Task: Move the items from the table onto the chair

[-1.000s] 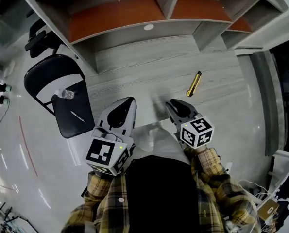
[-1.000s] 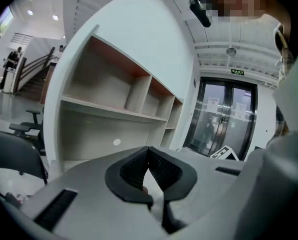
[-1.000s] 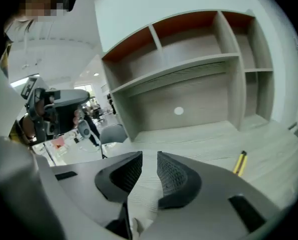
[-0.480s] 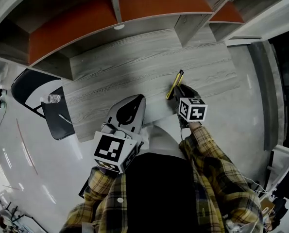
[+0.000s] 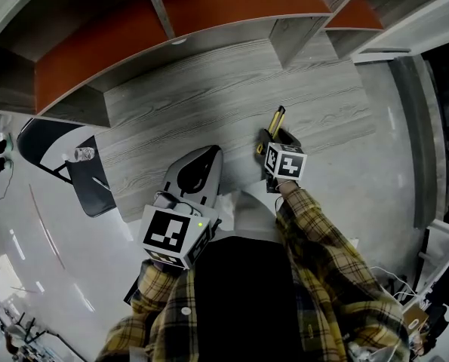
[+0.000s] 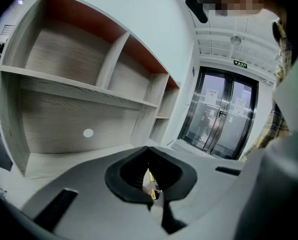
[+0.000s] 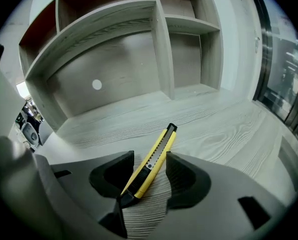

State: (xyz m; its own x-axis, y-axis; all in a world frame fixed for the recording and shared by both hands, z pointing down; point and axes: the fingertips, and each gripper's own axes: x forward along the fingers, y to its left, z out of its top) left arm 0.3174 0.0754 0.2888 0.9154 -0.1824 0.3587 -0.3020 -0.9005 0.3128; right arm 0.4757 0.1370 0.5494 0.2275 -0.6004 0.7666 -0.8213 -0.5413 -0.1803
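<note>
A yellow and black utility knife (image 5: 275,119) (image 7: 161,144) lies on the grey wood table (image 5: 194,104). My right gripper (image 5: 278,138) (image 7: 150,158) is down at the knife, its jaws opening with the handle end lying between them; the pads stand clear of it. My left gripper (image 5: 211,153) (image 6: 149,151) hovers shut over the table's near edge, holding nothing. The black chair (image 5: 88,194) stands to the left of the table, with a small clear bottle (image 5: 83,154) and a thin pen (image 5: 99,183) on its seat.
A shelf unit with orange-red backing (image 5: 133,44) rises along the table's far side. Glossy pale floor (image 5: 405,142) surrounds the table. Glass doors (image 6: 224,119) show in the left gripper view.
My right gripper has moved forward to the knife, and its jaws now stand either side of the handle. The left gripper stays in place, shut.
</note>
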